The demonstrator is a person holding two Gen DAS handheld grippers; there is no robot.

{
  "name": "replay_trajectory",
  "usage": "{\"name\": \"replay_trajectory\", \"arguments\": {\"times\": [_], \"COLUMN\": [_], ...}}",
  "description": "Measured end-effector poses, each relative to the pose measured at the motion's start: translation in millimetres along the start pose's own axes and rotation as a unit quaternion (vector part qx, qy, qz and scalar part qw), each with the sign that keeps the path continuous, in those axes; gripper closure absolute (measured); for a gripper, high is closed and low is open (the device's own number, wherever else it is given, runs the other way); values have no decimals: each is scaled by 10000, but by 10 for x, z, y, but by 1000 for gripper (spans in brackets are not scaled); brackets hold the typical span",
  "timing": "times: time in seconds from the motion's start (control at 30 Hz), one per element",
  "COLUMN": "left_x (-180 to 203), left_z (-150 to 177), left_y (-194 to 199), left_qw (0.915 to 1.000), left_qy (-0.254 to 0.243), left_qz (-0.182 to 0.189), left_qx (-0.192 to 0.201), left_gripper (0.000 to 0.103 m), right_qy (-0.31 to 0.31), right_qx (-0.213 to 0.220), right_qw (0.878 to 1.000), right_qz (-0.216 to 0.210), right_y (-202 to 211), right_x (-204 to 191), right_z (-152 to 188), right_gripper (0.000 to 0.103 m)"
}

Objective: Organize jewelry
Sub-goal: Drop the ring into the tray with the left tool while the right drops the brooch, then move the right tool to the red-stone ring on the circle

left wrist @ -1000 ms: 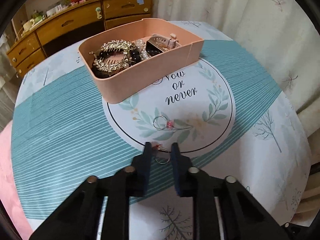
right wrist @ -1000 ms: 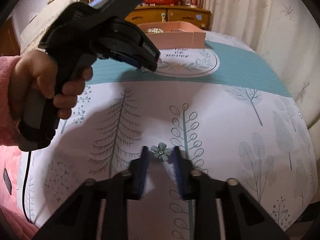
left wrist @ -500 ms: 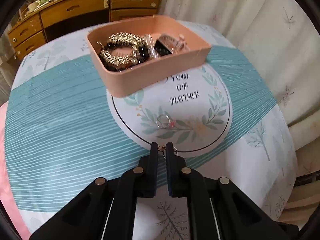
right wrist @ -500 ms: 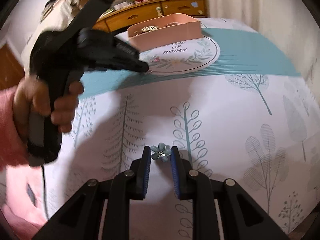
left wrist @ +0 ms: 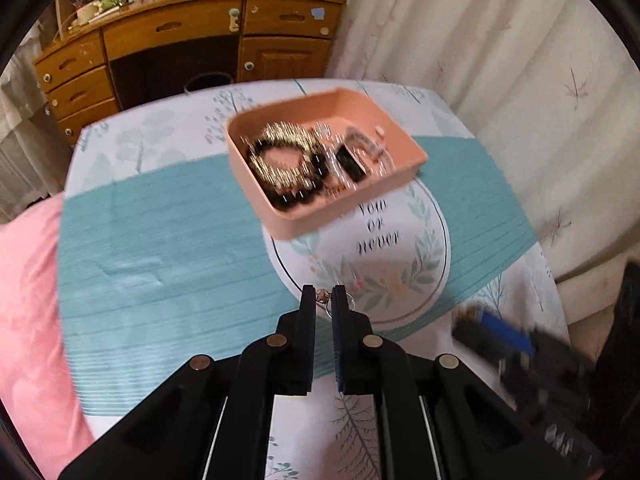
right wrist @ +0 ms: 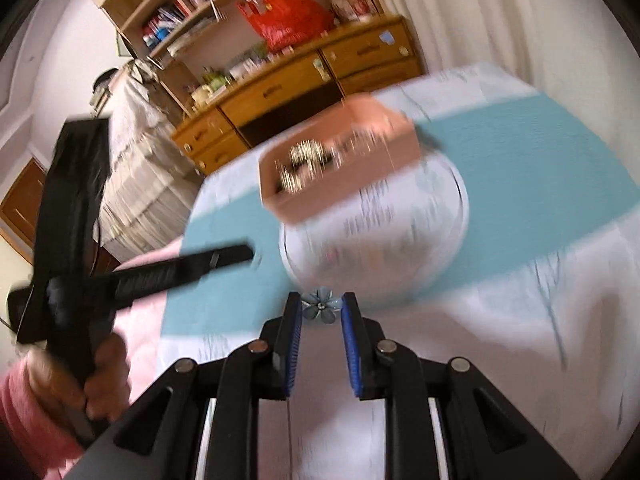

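My left gripper [left wrist: 323, 292] is shut on a small hoop earring [left wrist: 322, 298], held above the round "Now or never" print. A second earring [left wrist: 357, 282] lies on that print just beyond. The pink box [left wrist: 298, 224] with a gold bracelet, dark beads and a watch stands further back. My right gripper [right wrist: 321, 301] is shut on a blue flower piece [right wrist: 320, 309], raised over the table's near part. In the right wrist view the pink box [right wrist: 360, 186] is ahead, and the left gripper [right wrist: 240, 254] is at the left in a person's hand [right wrist: 102, 380].
The tablecloth has a teal band [left wrist: 160, 248] across a white leaf pattern. A wooden dresser [left wrist: 180, 36] stands behind the table, curtains [left wrist: 480, 60] at the right, and pink bedding [left wrist: 28, 300] at the left. The right gripper shows blurred at the lower right [left wrist: 496, 336].
My left gripper closed on the earring and rose from the cloth. The right gripper lifted the blue flower off the table, rolled, and swung toward the pink box.
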State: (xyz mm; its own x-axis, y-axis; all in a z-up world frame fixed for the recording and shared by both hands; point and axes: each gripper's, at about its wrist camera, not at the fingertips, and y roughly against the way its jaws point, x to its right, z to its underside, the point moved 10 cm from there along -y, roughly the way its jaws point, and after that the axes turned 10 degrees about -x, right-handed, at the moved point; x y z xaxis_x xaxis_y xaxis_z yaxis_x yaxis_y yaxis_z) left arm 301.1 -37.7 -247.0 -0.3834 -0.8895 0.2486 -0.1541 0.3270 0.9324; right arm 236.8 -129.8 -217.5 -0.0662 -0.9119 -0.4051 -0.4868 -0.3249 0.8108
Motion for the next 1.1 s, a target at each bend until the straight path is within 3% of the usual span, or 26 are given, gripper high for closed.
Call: {"name": "replay_trajectory", "arguments": {"times": [0.2,0.3,0.6,0.67,0.7,0.73,0.77,0.93,1.1], "left_x": [-53,-60,-10,23,42,41,50,33,-118], "left_z": [-364,-599,-1123,-1174,-1198,-1208,-1224,-1188,-986], "left_y": [319,482,592,533,502,486,486,512,528], "left_qw": [9994,9978,9948,9951,9958,9957,9952,9927,9870], "left_qy": [214,361,580,618,609,627,659,962,1411], "left_qz": [74,202,152,112,-11,-168,-299,-303,-547], "left_qx": [249,517,827,760,686,656,663,658,539], "left_gripper": [98,97,97,90,73,52,45,42,33], "right_qy": [417,526,580,645,727,771,801,850,951], "right_qx": [320,364,308,179,16,-84,-142,-287,-490], "right_qw": [9986,9979,9972,9964,9958,9958,9958,9949,9929], "right_qz": [-98,-109,-347,-513,-561,-496,-420,-464,-517], "right_y": [-10,-26,-103,-152,-198,-231,-253,-260,-270], "right_x": [-111,-130,-30,-20,-3,30,66,203,243], "right_z": [-695,-925,-1587,-1648,-1670,-1680,-1684,-1650,-1563], "right_gripper": [83,83,83,82,81,73,64,63,63]}}
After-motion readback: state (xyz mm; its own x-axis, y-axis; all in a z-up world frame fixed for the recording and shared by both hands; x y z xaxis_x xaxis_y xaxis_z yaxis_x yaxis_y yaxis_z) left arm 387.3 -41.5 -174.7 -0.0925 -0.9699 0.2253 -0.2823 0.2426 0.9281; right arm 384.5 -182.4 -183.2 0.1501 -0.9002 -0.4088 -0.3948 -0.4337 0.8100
